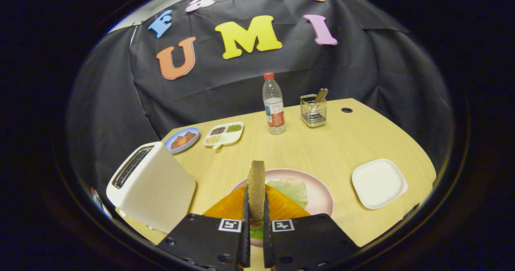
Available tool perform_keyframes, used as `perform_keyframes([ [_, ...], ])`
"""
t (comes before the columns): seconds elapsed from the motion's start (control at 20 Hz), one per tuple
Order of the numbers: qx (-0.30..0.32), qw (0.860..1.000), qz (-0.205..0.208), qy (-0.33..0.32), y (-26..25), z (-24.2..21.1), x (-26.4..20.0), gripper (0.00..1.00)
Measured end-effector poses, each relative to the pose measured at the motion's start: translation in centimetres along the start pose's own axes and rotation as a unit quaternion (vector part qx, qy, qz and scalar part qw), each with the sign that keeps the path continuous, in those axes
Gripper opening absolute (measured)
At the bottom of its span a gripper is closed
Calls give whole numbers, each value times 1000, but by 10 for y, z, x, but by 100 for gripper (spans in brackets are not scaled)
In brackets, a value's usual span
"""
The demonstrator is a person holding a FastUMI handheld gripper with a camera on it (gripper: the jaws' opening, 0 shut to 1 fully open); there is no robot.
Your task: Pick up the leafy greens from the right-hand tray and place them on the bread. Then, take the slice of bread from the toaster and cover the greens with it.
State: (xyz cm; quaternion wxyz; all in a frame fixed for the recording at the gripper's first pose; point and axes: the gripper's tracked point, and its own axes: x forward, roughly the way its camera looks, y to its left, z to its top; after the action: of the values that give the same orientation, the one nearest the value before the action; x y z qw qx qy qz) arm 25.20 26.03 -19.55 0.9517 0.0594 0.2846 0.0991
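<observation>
So the gripper (256, 216) has its two fingers squeezed nearly together on a slice of bread (256, 188), one finger flat against each face. The slice is brown, kinda rough and grainy looking, held on edge so you're staring at its thin crust side, and it sticks up past the fingertips. The gripper points forward and a bit down over the table (322, 146).

Right under the held slice is a pink plate (322, 198). On it there's an orange piece, bread I think but can't say for sure, showing on both sides of the fingers, with a pale green leaf (291, 190) lying on top and spreading right.

Left of the fingers sits a cream toaster (151, 186), slots facing up. Off to the right is a white square tray (378, 182).

Further back: a small blue dish (183, 139) with something reddish, a white divided tray (224, 134) with grains, a water bottle (273, 104) with a red cap, and a wire holder (314, 110) with utensil handles.
</observation>
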Motion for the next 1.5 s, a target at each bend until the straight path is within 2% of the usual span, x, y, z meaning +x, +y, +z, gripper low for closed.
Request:
perform_keyframes([
  [0.15, -6, 1000, -12, 2, -12, -3, 3, 13],
  [0.2, -14, 1000, -18, 3, -16, -6, 6, 18],
  [0.35, -36, 999, -37, 9, -29, -11, 10, 18],
  [0.45, -44, 998, -49, 18, -38, -19, 16, 23],
  [0.6, -39, 997, -58, 27, -47, -26, 19, 27],
  [0.7, -28, 997, -61, 33, -51, -31, 20, 34],
  [0.85, -18, 997, -68, 39, -56, -34, 23, 35],
  [0.9, -20, 997, -71, 38, -56, -36, 20, 39],
  [1.05, -33, 995, -85, 34, -59, -35, 20, 44],
  [1.1, -40, 995, -88, 33, -59, -36, 19, 51],
  [1.25, -61, 991, -116, 28, -64, -35, 17, 55],
  [1.35, -78, 988, -129, 35, -63, -39, 14, 67],
  [1.5, -103, 985, -134, 21, -56, -32, 7, 72],
])
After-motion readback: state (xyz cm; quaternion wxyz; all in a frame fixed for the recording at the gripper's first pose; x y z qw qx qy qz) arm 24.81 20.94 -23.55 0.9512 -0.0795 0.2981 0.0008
